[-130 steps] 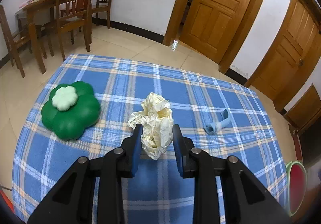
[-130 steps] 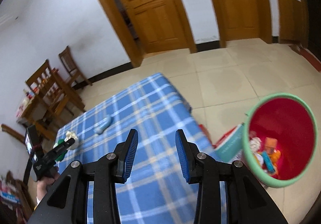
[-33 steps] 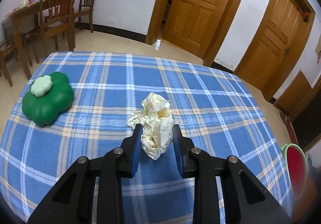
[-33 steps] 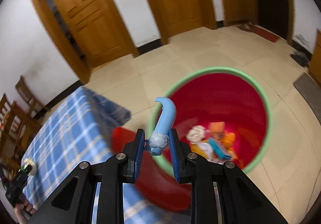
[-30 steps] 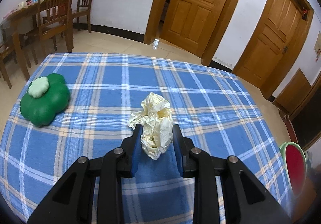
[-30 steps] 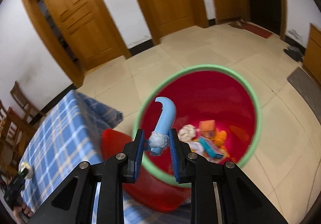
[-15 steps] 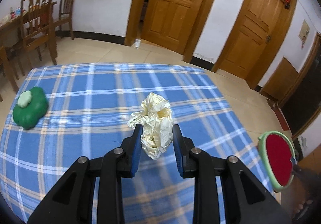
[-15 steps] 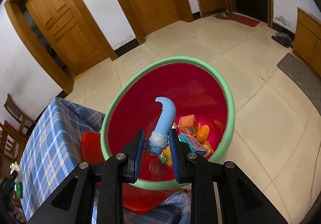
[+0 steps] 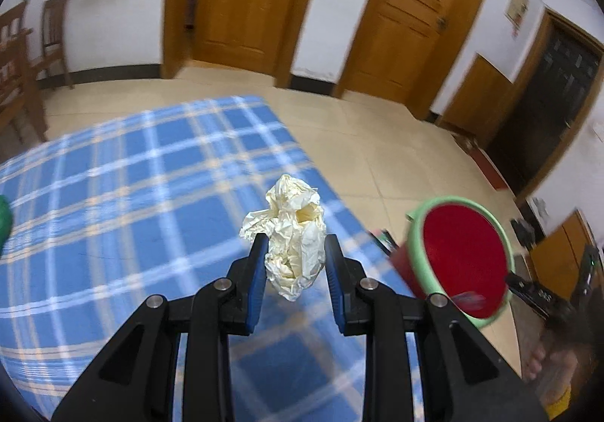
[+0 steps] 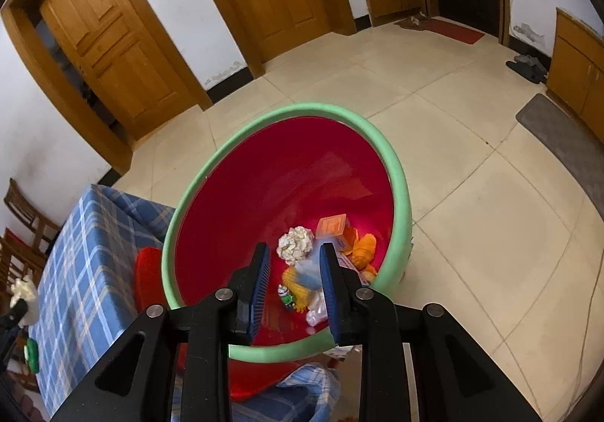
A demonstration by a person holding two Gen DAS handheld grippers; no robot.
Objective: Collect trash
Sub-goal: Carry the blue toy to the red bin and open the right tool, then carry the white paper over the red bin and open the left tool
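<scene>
My left gripper [image 9: 294, 259] is shut on a crumpled cream paper wad [image 9: 294, 229], held above the right end of the blue plaid tablecloth [image 9: 151, 195]. The red bin with a green rim [image 9: 453, 200] stands on the floor to the right. In the right wrist view my right gripper [image 10: 295, 252] hangs over that bin [image 10: 302, 108], its jaws opening. A blurred light-blue piece [image 10: 311, 271] is dropping between them, free of the pads. Several bits of trash lie at the bin's bottom.
A red stool [image 10: 149, 278] stands between the bin and the table [image 10: 83, 271]. A green flower-shaped thing [image 10: 32, 350] lies on the cloth's far end. Wooden doors [image 9: 249, 2] line the wall, chairs [image 9: 53, 40] stand at the left, and a grey mat [image 10: 558, 135] lies on the tiled floor.
My left gripper has swung right with the paper wad, bringing the bin into view. My right gripper has let go of the light-blue piece, which now falls into the bin.
</scene>
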